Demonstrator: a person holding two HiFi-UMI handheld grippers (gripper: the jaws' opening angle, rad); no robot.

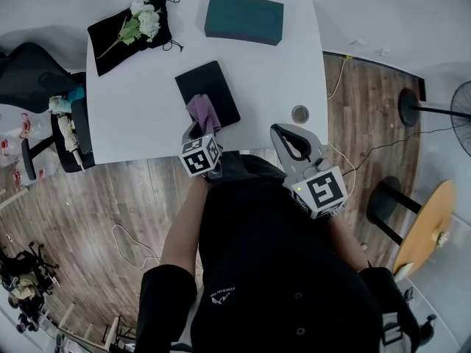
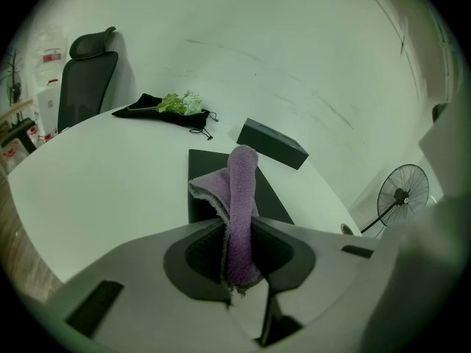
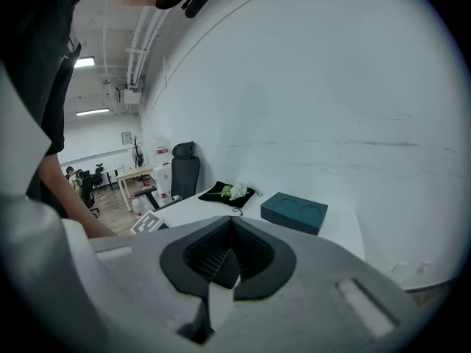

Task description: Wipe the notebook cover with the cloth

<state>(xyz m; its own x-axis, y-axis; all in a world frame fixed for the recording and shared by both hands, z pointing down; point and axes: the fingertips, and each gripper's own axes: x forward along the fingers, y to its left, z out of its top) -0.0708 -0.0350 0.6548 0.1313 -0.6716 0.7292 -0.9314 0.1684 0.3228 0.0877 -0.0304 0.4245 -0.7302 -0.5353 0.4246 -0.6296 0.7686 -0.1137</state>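
My left gripper (image 2: 239, 259) is clenched on the purple cloth (image 2: 239, 204), which sticks out of the jaws over the near end of the black notebook (image 2: 202, 175). I can't tell whether it touches the cover. My right gripper (image 3: 229, 252) is to the right of the notebook and nearer to me, jaws pressed together with nothing between them. The notebook lies flat on the white table (image 1: 140, 116). A small round cup (image 1: 299, 113) stands to its right. Beyond the notebook are a teal box (image 1: 244, 18) and, further left, a black pouch (image 1: 110, 46) with white flowers (image 1: 143, 20) lying on it.
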